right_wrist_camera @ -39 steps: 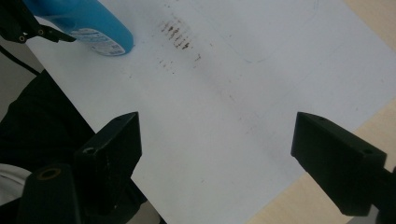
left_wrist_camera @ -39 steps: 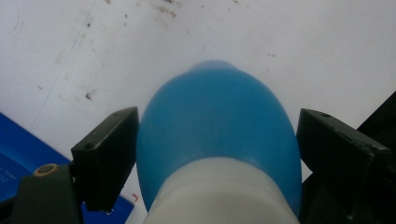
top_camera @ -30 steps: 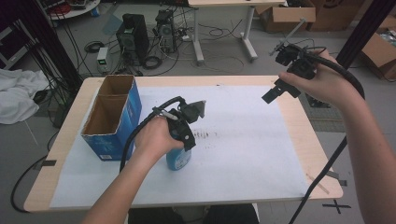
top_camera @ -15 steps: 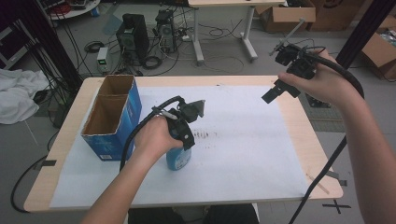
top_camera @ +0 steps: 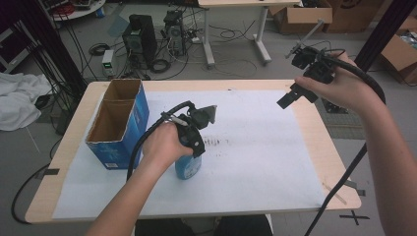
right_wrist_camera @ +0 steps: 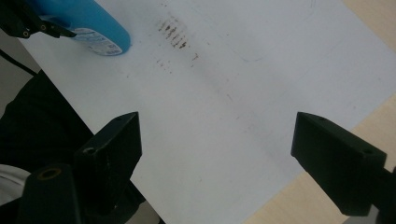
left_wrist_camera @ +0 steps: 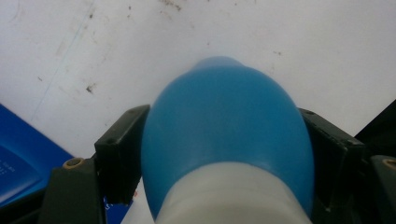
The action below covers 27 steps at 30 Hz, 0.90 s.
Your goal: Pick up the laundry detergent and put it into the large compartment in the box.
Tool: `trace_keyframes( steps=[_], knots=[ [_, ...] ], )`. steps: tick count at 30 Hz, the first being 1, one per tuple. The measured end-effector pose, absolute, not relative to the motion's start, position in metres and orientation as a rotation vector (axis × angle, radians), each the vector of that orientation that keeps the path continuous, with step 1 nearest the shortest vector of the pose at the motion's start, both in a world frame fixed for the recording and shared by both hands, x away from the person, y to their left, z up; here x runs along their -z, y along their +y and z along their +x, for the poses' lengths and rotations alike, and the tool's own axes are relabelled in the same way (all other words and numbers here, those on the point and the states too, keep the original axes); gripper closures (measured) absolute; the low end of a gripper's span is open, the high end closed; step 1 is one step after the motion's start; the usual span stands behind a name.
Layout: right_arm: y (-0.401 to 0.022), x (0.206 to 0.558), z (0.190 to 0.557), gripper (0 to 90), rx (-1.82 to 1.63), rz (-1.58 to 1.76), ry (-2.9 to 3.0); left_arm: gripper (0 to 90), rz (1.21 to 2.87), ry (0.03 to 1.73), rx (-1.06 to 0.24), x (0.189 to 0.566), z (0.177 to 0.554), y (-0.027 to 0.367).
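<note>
The left gripper (top_camera: 189, 147) is clamping its fingers (left_wrist_camera: 119, 154) around the blue bottle (left_wrist_camera: 224, 135), which is standing on the white paper (top_camera: 255, 147) just beside the blue cardboard box (top_camera: 118, 123). The right gripper (top_camera: 295, 93) is hovering well apart from the box, fingers (right_wrist_camera: 112, 140) spread wide and gripping nothing.

Lighting is even, bright and diffuse overhead. The white paper (top_camera: 255, 147) shows soft shadows, no glare. The blue bottle (left_wrist_camera: 224, 140) is close and slightly soft-focused.
</note>
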State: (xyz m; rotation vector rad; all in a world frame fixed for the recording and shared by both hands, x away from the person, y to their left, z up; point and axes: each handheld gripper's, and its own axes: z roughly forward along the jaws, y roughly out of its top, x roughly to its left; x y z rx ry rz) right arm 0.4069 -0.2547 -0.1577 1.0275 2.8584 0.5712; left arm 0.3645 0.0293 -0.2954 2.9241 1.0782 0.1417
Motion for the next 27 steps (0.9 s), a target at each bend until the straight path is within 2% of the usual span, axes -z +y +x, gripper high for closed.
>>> trace_keyframes(
  steps=[27],
  knots=[
    [-0.2546,0.1608,0.4099,16.0,-0.579,1.025,2.864,35.7,2.905,1.098,-0.122,0.2934,0.3659,0.0295]
  ],
)
